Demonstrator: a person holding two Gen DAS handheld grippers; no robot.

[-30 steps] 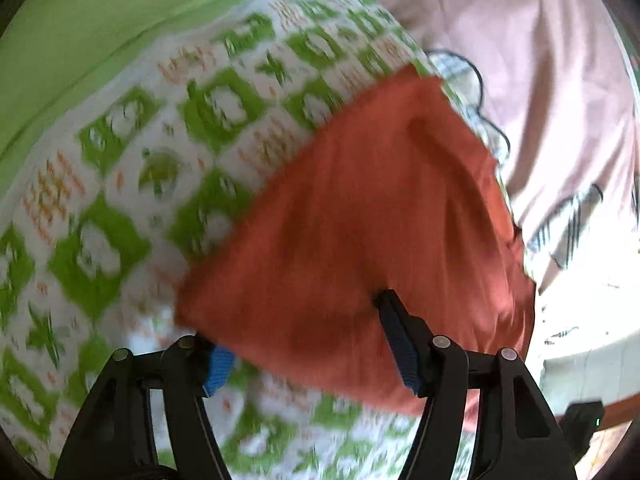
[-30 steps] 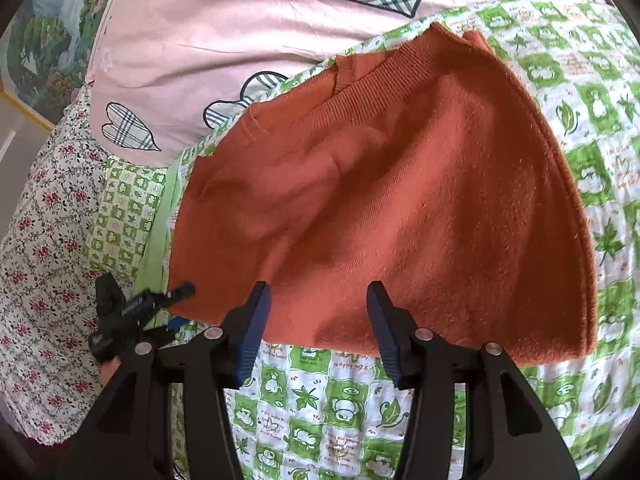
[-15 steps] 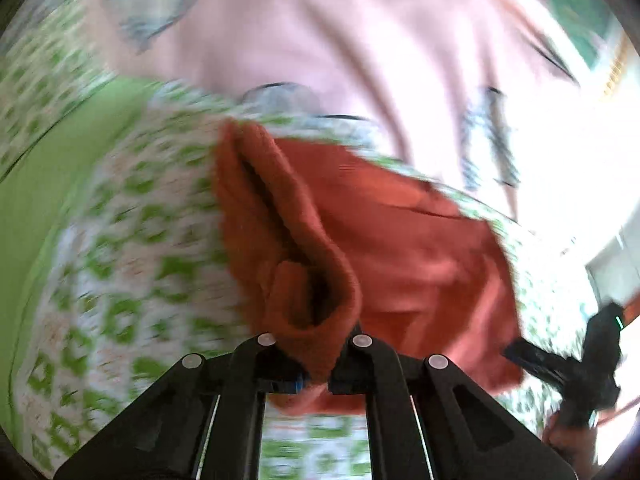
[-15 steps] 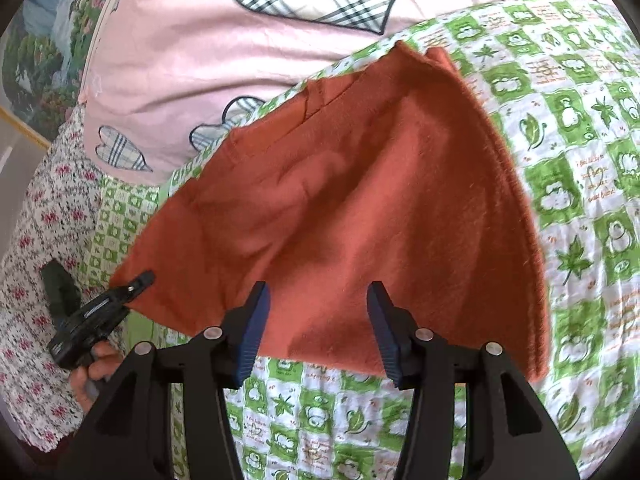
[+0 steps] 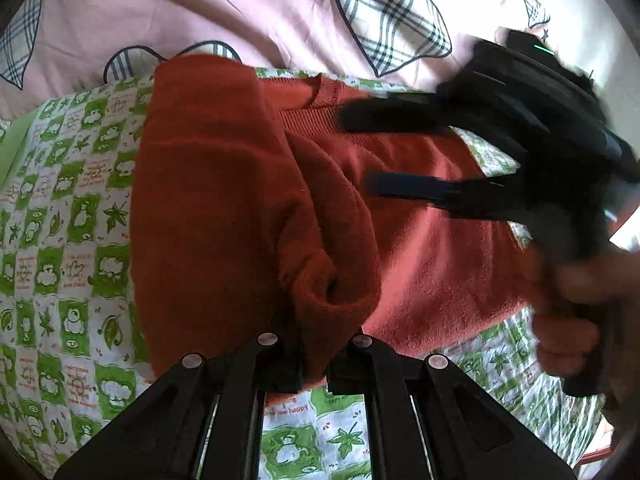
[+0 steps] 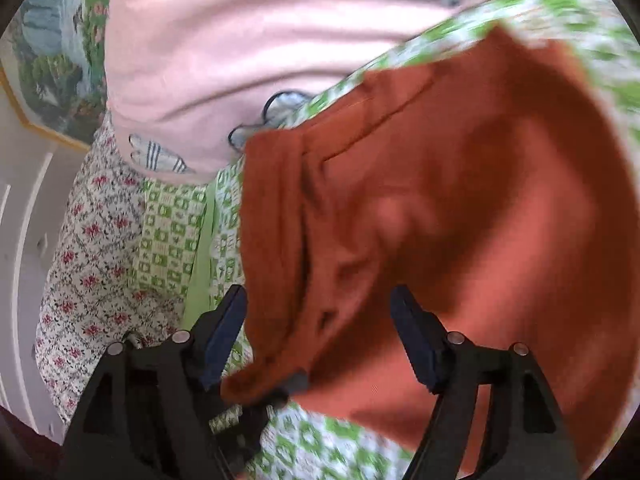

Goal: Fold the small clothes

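A rust-orange knit sweater lies on the green-and-white patterned sheet. My left gripper is shut on a bunched fold of its edge, and the left side of the garment is lifted and doubled over the body. In the right wrist view the same sweater fills the right half. My right gripper hangs just above it, its jaws opening, with the raised fold between the blue pads but not pressed. The left gripper's tip holds the fold just below. The right gripper appears blurred over the collar.
A pink blanket with plaid hearts lies beyond the sweater. A floral cloth hangs at the bed's left side, with a framed landscape picture on the wall behind. A hand grips the right tool.
The left gripper shut on the sweater's edge, rolled, and carried it over the garment. The right gripper swung in towards the lifted fold and its jaws widened.
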